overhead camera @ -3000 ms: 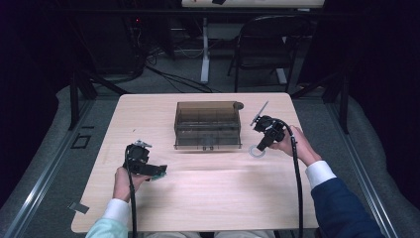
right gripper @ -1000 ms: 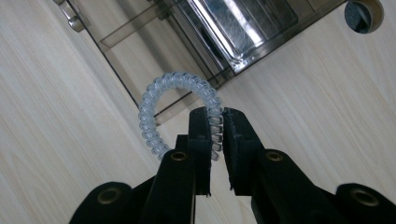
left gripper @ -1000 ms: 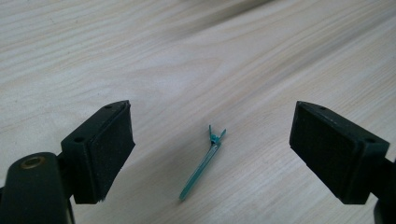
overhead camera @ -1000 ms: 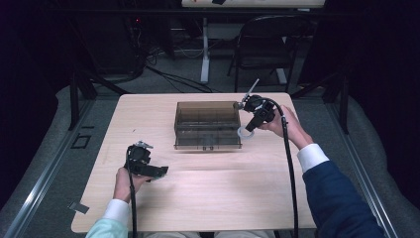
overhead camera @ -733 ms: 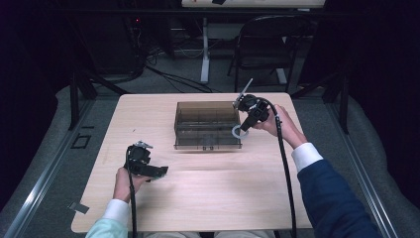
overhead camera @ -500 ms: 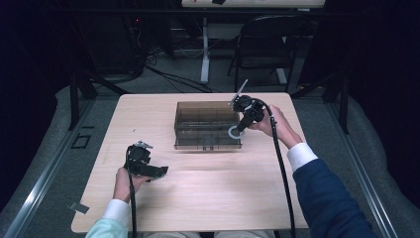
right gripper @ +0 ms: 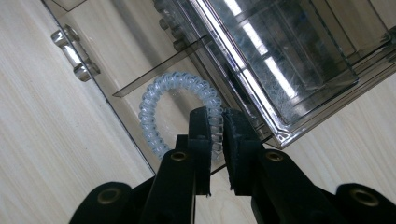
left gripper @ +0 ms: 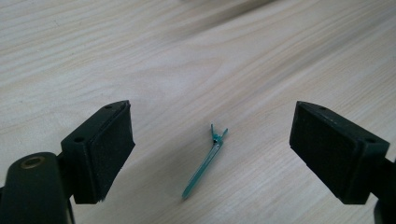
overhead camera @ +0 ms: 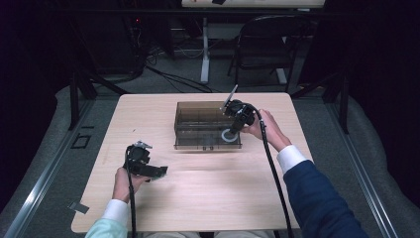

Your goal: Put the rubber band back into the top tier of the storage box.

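The right tool [right gripper: 215, 133] grips a pale blue coiled hair tie [right gripper: 161, 100] between 2 nearly closed jaws, holding it over the front right compartment of a smoky clear organizer box [overhead camera: 198, 121] at the counter's [overhead camera: 208, 198] 12 o'clock side; in the high view the tie [overhead camera: 229, 135] hangs at the box's 4 o'clock corner, beside the right hand [overhead camera: 265, 129]; the left tool [left gripper: 212, 140], jaws spread wide and holding nothing, hovers at the counter's 8 o'clock side over a small green clip [left gripper: 205, 163] lying flat between its pads.
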### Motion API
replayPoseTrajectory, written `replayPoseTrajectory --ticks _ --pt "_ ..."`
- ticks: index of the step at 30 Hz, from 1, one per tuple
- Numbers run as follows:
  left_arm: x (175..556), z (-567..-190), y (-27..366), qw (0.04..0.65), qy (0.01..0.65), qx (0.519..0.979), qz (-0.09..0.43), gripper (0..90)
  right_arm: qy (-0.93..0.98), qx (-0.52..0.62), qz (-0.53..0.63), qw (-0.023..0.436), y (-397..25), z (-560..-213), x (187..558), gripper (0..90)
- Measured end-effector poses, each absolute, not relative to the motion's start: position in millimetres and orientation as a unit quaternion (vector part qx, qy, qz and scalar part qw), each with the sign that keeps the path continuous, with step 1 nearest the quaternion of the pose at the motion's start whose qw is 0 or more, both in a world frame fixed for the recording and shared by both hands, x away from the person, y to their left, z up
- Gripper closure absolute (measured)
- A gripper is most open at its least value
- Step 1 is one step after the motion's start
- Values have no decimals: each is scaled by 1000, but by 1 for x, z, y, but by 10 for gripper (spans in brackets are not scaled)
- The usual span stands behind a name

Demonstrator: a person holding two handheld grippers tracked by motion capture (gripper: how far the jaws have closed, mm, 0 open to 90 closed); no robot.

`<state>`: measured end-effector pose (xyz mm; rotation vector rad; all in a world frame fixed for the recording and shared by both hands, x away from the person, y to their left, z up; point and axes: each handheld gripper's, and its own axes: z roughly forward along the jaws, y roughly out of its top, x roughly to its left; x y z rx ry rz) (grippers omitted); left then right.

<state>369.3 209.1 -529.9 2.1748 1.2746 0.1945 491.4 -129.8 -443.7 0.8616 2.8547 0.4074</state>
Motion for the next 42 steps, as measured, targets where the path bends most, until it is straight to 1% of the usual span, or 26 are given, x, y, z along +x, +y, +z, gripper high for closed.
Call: replayPoseTrajectory --ticks 12,25,33,42 --pt "369 -530 209 302 480 820 73 136 943 301 129 61 -128 -462 493 825" --pt "369 -530 209 301 480 821 73 136 942 304 132 61 -128 -463 493 797" --pt "369 -529 209 300 477 823 72 136 936 312 150 63 -132 -458 488 691" --pt "370 -529 209 299 478 823 72 135 931 311 172 82 -145 -436 476 548"
